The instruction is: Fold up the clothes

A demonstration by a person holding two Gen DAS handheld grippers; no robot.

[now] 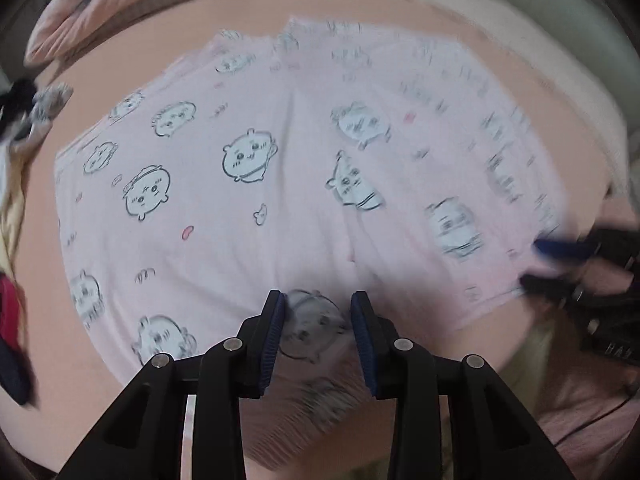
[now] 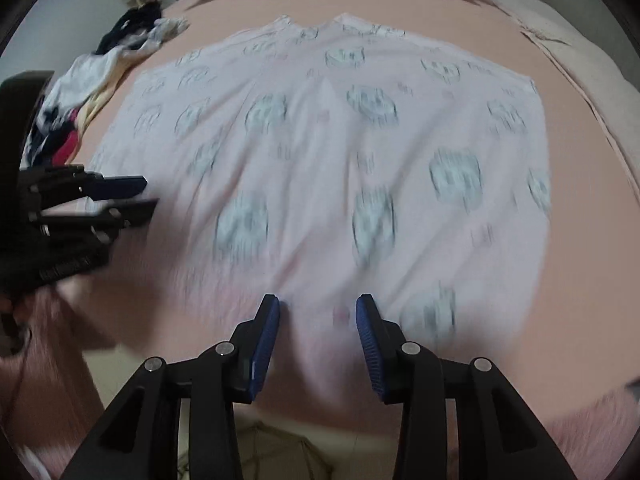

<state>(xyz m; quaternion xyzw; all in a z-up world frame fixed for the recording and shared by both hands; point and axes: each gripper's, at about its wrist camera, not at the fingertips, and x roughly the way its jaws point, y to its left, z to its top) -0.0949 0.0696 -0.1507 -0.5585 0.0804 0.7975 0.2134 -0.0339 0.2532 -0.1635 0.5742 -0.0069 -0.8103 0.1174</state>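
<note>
With its blue-padded fingers spread apart, the left gripper (image 1: 318, 300) hangs over the near hem of the pink cartoon-print garment (image 1: 288, 184), nothing caught between the pads. Same story on the other side: the right gripper (image 2: 318, 304) stands parted above the near edge of that same cloth, gripping nothing. The garment lies flat and spread wide across the peach bedsheet (image 2: 580, 240), faces printed all over it, much of it smeared by blur. Off to the left edge of the bed sits a jumbled pile of clothes (image 2: 80, 96), and pink pillows (image 1: 100, 4) line the far side.
</note>
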